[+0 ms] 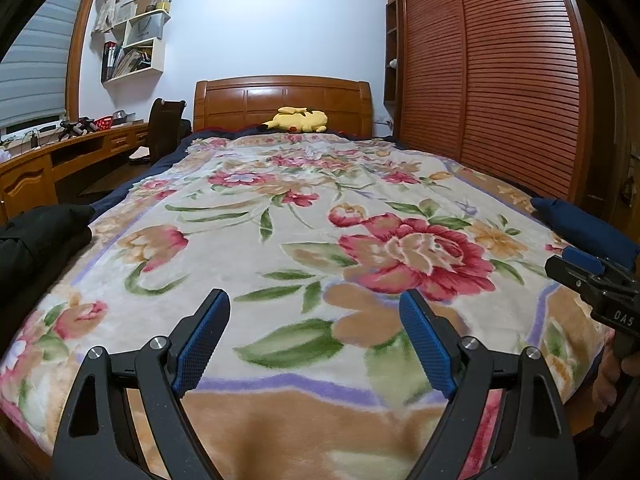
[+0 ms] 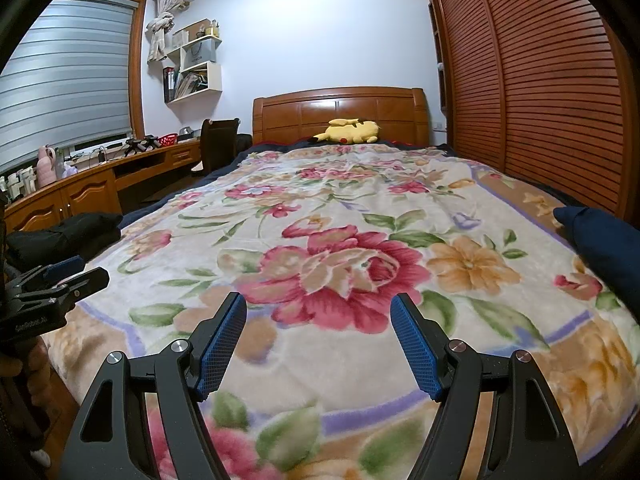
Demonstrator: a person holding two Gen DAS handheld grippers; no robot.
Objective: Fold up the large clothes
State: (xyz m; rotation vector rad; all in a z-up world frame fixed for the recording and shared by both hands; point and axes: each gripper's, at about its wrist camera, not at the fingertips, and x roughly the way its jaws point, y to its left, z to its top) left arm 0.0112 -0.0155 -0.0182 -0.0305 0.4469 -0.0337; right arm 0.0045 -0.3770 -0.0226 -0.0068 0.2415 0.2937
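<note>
Left hand-held gripper (image 1: 314,304): black frame with 2 blue textured pads, jaws spread wide, nothing between them; it hangs over the near end of the bed, angled slightly down. In the right wrist view it shows at the left edge (image 2: 80,270), side-on.
Right hand-held gripper (image 2: 318,308): same black frame and blue pads, jaws wide apart and empty, above the near end of the bed; in the left wrist view it shows at the right edge (image 1: 572,260).
Person: part of a hand (image 1: 608,376) shows below the right hand-held gripper at the picture's edge.
Black garment (image 2: 68,236): dark bundled clothing lying at the left edge of the bed, near the left hand-held gripper; whether it is folded I cannot tell.
Navy blue garment (image 2: 604,240): dark blue cloth lying at the right edge of the bed, beside the wardrobe doors.
Floral blanket (image 1: 280,220): plush cream cover with large red and orange flowers, green leaves and a lilac border, spread flat over the bed; the middle of it is bare.
Yellow plush toy (image 1: 298,120): lies on its side at the far end, against the wooden headboard (image 1: 280,100).
Wardrobe (image 1: 500,80): reddish slatted wooden sliding doors along the bed's right side.
Bench (image 2: 100,176): long wooden desk under the window at left, carrying small clutter, with a dark chair (image 2: 218,140) at its far end.
Wall shelves (image 2: 196,68): white boxes holding books and a bag.
</note>
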